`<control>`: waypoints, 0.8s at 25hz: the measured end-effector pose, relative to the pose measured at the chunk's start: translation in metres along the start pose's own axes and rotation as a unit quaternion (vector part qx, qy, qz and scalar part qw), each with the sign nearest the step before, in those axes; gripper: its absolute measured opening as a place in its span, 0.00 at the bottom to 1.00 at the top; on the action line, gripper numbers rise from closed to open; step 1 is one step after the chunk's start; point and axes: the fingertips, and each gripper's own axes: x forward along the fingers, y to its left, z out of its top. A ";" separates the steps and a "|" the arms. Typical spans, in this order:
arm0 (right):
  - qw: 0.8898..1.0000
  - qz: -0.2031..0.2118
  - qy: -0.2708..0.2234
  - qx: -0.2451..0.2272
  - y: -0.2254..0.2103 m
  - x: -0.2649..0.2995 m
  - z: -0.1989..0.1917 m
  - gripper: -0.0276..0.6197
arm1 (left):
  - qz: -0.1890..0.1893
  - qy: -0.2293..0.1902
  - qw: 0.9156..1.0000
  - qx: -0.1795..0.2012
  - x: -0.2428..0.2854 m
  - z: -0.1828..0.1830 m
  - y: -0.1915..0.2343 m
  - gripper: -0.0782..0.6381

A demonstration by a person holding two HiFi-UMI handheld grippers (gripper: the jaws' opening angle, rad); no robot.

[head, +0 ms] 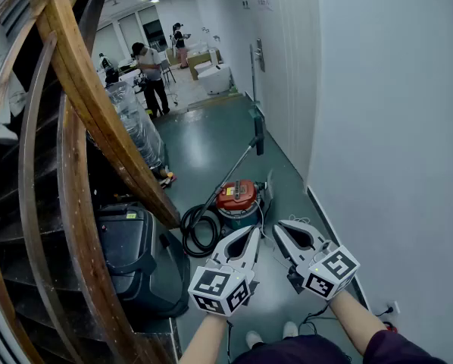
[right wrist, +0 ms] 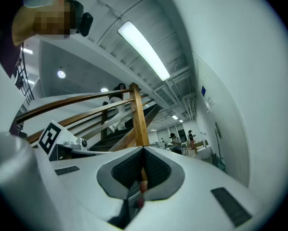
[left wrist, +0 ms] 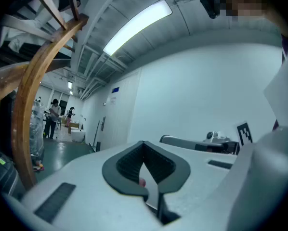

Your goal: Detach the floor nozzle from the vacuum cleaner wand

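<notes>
The fingers (left wrist: 127, 166) of the left gripper (head: 252, 231) are pressed together on nothing, and the right gripper (head: 279, 229) is closed and empty in the same way. Both are held side by side, pointing roughly level over the green floor (head: 211, 146). The task's thing lies straight ahead and well apart from both. The round red-topped vacuum canister (head: 236, 197) sits just beyond the tips, and its thin grey metal wand (head: 238, 167) slants away and to the right. At the wand's far end, the dark upright floor nozzle (head: 258, 133) stands close against the white wall (head: 378, 127). The joint is too small to read. The right gripper is on the wall side, so it seems slightly better placed for the nozzle, with the left taking the wand.
</notes>
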 end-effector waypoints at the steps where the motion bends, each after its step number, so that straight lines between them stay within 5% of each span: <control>1: 1.000 0.004 0.003 0.016 -0.003 0.000 -0.002 0.07 | -0.004 0.003 1.000 -0.004 0.003 -0.001 -0.001 0.12; 20: 0.992 0.058 0.035 0.104 -0.052 -0.035 -0.018 0.07 | -0.037 0.051 0.998 -0.005 0.045 -0.031 -0.038 0.12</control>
